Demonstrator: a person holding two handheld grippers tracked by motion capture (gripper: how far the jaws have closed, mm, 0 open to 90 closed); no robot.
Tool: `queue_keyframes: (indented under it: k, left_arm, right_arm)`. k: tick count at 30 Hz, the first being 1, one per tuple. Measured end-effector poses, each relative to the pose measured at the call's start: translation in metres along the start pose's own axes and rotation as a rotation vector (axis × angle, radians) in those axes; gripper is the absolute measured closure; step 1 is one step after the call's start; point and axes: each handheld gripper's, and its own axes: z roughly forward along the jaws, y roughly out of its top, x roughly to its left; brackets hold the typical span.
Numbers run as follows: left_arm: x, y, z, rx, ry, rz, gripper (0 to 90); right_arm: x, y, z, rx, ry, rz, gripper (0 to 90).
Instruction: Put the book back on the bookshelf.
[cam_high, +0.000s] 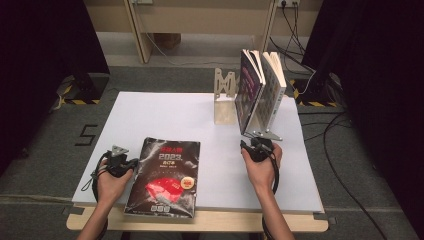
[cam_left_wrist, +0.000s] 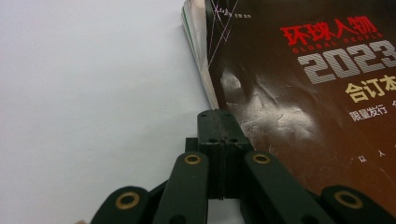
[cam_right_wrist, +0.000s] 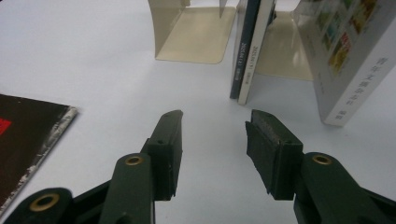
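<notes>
In the left gripper view my left gripper (cam_left_wrist: 219, 122) has its jaws pressed together with nothing between them. The black magazine (cam_left_wrist: 308, 98) lies flat on the white table (cam_left_wrist: 88, 93), and its left edge runs just beside the jaw tips, on their right side; I cannot tell if they touch it. My right gripper (cam_right_wrist: 214, 122) holds its jaws apart and empty. Ahead of them, close beyond the right jaw tip, stands the dark book (cam_right_wrist: 246, 51), and the light book (cam_right_wrist: 348, 60) leans further right. The beige bookend (cam_right_wrist: 187, 39) is ahead of the left jaw.
</notes>
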Motion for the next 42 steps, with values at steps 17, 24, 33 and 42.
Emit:
queue_keyframes:
  k: [17,24,33,42]
  left_arm:
    - [-0.046,0.002,0.004,0.029,-0.098,0.075,89.3]
    - [-0.06,0.004,0.006,0.037,-0.124,0.099,89.3]
    - [-0.079,0.005,0.007,0.059,-0.168,0.13,89.3]
    - [-0.091,0.004,0.007,0.062,-0.189,0.168,89.3]
  right_arm:
    - [0.009,-0.005,0.012,0.055,0.032,-0.009,55.2]
    - [0.014,-0.006,0.019,0.088,0.057,0.0,55.3]
    - [0.017,-0.011,0.028,0.155,0.094,0.013,55.8]
    - [0.017,-0.014,0.032,0.206,0.114,0.017,55.5]
